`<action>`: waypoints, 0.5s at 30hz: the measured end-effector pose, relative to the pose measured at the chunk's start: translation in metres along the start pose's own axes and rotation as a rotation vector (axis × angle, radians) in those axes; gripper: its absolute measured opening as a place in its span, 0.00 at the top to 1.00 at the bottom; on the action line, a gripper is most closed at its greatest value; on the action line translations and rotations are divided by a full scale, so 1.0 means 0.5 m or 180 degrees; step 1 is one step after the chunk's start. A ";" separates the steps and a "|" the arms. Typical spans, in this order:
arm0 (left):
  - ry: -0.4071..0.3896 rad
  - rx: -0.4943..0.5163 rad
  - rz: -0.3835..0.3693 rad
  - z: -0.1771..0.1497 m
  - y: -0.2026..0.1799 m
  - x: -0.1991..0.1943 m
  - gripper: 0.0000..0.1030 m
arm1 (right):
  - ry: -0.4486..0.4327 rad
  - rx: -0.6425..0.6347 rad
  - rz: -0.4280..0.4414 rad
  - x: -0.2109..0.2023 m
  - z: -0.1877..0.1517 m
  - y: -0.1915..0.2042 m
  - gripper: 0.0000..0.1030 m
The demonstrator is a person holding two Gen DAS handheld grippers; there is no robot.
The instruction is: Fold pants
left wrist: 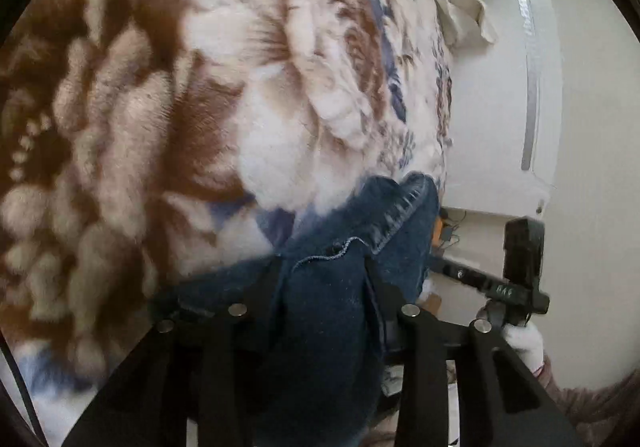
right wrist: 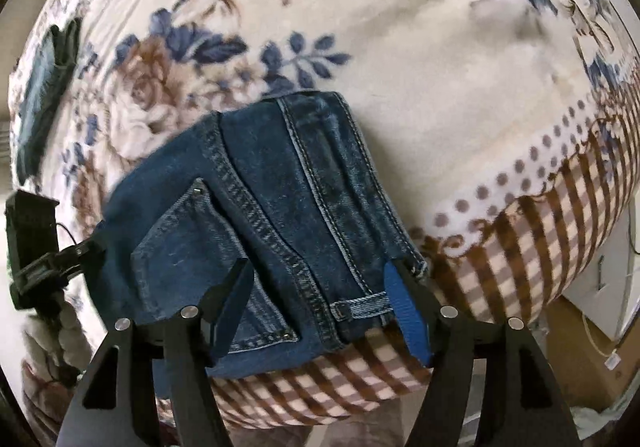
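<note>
Blanket (right wrist: 420, 59) covers nearly everything we see: plush, cream, printed with brown roses and blue leaves, with a dotted band and a brown check border (right wrist: 520, 239) where it drops over the bed's edge. Beyond that edge, in the left view, a white wall (left wrist: 500, 127) and pale floor show, with a crumpled cream cloth (left wrist: 464, 7) lying at the blanket's far side. A dark green garment (right wrist: 44, 95) lies on the blanket at the left of the right view. Cardboard (right wrist: 576, 347) and a white cable sit on the floor below the border; we cannot tell whether it is a box or what it holds.

Jeans (right wrist: 264, 231) lie folded on the blanket near the checked edge, dark blue denim, back pocket, seams and a belt loop facing up.

Our right gripper (right wrist: 320, 283) hovers over them with its jaws spread wide, blue pads bare, holding nothing. Our left gripper (left wrist: 320, 271) has denim (left wrist: 332, 307) bunched between its fingers and spilling toward the camera; the jaws look clamped on the jeans, though fabric hides the tips. Each view shows the other gripper's black body at its edge.
</note>
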State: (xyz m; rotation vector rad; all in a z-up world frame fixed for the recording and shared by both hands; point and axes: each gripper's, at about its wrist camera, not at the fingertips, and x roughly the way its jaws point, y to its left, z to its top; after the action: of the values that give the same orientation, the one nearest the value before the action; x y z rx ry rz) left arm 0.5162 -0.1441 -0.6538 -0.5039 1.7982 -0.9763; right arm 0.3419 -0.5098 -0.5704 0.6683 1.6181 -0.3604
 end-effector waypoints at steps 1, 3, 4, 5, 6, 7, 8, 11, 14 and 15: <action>-0.0025 -0.0040 0.0021 0.006 0.016 0.001 0.65 | 0.0043 -0.0001 -0.0006 0.009 0.000 -0.005 0.32; -0.0079 -0.0264 -0.0059 0.013 0.047 -0.008 0.65 | 0.0099 0.0028 0.0000 0.022 -0.002 -0.010 0.34; -0.0112 -0.0294 -0.0030 0.014 0.040 -0.014 0.60 | 0.0094 0.0027 0.0031 0.022 -0.003 -0.007 0.34; -0.0186 -0.0247 0.0122 0.008 0.020 -0.031 0.47 | 0.0068 0.0025 0.0039 0.016 -0.004 -0.003 0.33; -0.0292 -0.0198 0.0253 0.000 0.000 -0.048 0.37 | 0.0032 0.0031 0.0082 0.008 -0.006 -0.003 0.33; -0.0466 -0.0140 0.0375 -0.012 -0.024 -0.073 0.09 | -0.0013 0.0054 0.0177 -0.004 -0.009 -0.004 0.32; -0.0659 -0.0087 0.0491 -0.024 -0.049 -0.089 0.00 | -0.0030 0.0096 0.0247 -0.013 -0.013 -0.011 0.25; -0.1216 -0.0098 0.0651 -0.092 -0.096 -0.141 0.00 | -0.0379 0.0343 0.0509 -0.051 -0.036 -0.043 0.11; -0.1401 -0.0312 0.0630 -0.153 -0.102 -0.151 0.00 | -0.0572 0.0598 0.0701 -0.068 -0.073 -0.078 0.11; -0.1443 -0.0443 0.0690 -0.172 -0.091 -0.150 0.00 | -0.0585 0.0707 0.0813 -0.062 -0.088 -0.092 0.11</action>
State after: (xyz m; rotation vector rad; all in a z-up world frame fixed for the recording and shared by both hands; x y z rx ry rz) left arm 0.4664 -0.0843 -0.5589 -0.5530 1.4767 -0.5371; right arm 0.2807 -0.5264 -0.5393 0.9712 1.3110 -0.4044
